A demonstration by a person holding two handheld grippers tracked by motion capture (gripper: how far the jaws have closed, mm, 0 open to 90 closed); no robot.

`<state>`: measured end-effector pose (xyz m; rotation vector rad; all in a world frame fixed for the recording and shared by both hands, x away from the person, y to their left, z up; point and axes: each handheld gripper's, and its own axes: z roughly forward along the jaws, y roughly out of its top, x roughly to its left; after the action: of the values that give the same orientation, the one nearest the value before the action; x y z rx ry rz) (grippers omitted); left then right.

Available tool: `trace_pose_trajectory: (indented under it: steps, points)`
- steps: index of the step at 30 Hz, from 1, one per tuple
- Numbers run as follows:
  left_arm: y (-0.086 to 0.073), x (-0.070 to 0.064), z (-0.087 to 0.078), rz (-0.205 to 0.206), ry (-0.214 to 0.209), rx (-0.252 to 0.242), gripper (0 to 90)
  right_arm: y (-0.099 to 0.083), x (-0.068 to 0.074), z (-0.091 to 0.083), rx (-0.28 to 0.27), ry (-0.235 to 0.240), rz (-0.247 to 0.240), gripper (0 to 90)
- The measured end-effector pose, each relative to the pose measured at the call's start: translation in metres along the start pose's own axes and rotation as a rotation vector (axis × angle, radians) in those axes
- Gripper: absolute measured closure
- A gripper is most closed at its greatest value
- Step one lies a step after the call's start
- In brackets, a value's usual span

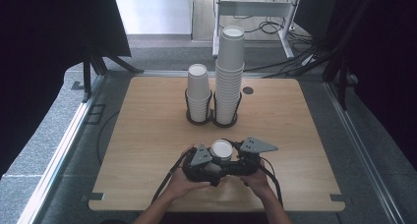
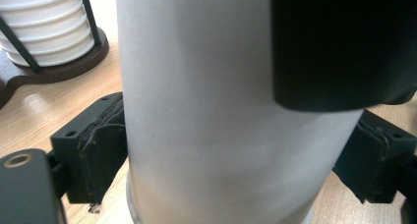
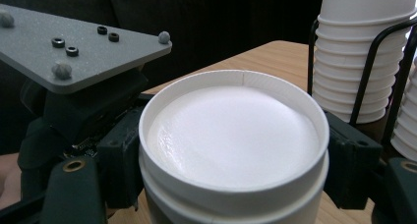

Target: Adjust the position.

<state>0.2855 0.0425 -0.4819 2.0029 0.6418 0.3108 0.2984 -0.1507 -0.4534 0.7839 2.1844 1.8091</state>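
Wooden table [image 1: 147, 150] with a light top stands on a grey carpet floor [image 1: 44, 135]. Dark curtains [image 1: 49, 27] hang at both sides of the room. Black cables [image 1: 275, 27] lie on the floor behind the table, by a white metal frame [image 1: 255, 10].

Near the far edge of the table a dark wire holder [image 1: 211, 117] stands with two rings. A short stack of cups [image 1: 198, 92] sits in one ring and a tall stack of cups [image 1: 230, 74] sits in the other, side by side.

Close to the near edge, a white paper cup [image 1: 222, 151] stands upside down, between the two grippers. The left gripper [image 1: 205, 157] comes at it from the left and the right gripper [image 1: 236, 153] comes from the right. In the left gripper view, the cup [image 2: 221, 126] is very near and both black jaws press on its sides. In the right gripper view, the cup [image 3: 233, 135] shows its flat bottom on top, and the black jaws hug it on both sides. Another cup rim sits just under it, so it may be two cups stuck together. Both grippers are closed on the cup and hold it.
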Motion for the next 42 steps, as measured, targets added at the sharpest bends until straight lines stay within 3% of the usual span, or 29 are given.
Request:
trace_pose_trajectory:
  steps: [10,27,33,42]
  points:
    - [-0.001,0.001,0.001,0.018,0.007,0.035,12.8,-0.003,-0.002,0.002,0.017,0.001,0.000,24.7]
    - [0.000,0.001,0.003,0.089,0.055,0.104,14.2,-0.007,-0.006,0.003,0.045,0.011,0.018,21.1]
    - [0.000,0.006,0.001,0.098,0.084,0.116,14.2,-0.007,-0.008,0.001,0.048,0.004,0.019,19.5]
    - [0.002,0.004,0.002,0.095,0.094,0.118,13.7,-0.011,-0.007,0.006,0.047,0.001,0.035,22.4]
